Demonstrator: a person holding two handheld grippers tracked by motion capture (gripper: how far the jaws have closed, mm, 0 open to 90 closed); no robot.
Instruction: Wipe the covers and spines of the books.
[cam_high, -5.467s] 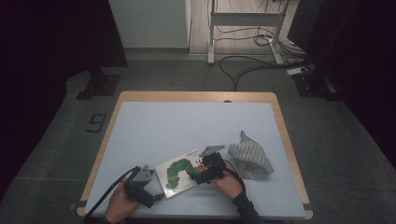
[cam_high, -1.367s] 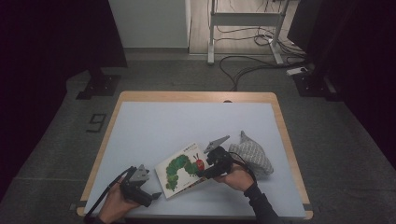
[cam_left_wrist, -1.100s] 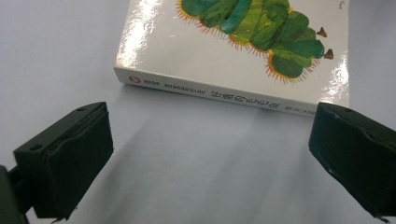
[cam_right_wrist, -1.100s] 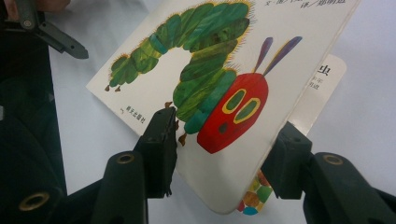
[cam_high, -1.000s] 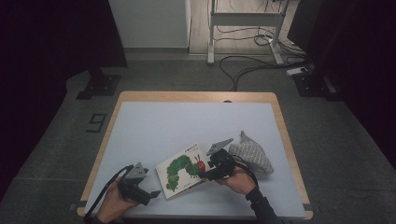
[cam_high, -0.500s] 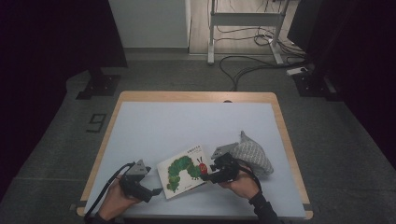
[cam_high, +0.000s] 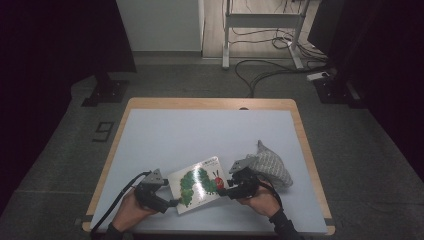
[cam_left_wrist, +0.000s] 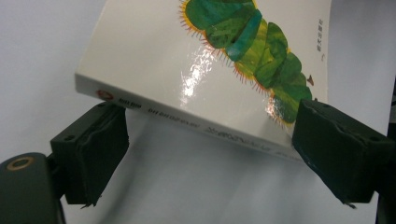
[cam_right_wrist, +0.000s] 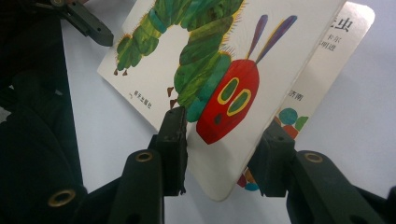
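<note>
2 handheld grippers flanked a caterpillar picture book (cam_high: 199, 183) near the table's (cam_high: 200, 130) front edge in the high view. The left gripper (cam_high: 172, 202) sat at the book's spine end and the right gripper (cam_high: 223, 190) at its opposite edge, with a grey woven pouch (cam_high: 270, 167) lying just beyond the right gripper.

In the left gripper view, the wide-set jaws, which had just been closing, stood to either side of the book's (cam_left_wrist: 210, 70) spine corner. The left gripper's (cam_left_wrist: 210, 158) pads (cam_left_wrist: 95, 149) reached the spine without visibly squeezing it, and the spine edge hung clear of the tabletop above its own shadow.

In the right gripper view, the right gripper (cam_right_wrist: 224, 154) was clamped on the front cover (cam_right_wrist: 224, 88), its jaws having just narrowed. 1 pad (cam_right_wrist: 173, 144) pressed on the cover's printed face beside the red head, and the other sat behind it. The lifted cover stood apart from the page (cam_right_wrist: 327, 70) underneath.
</note>
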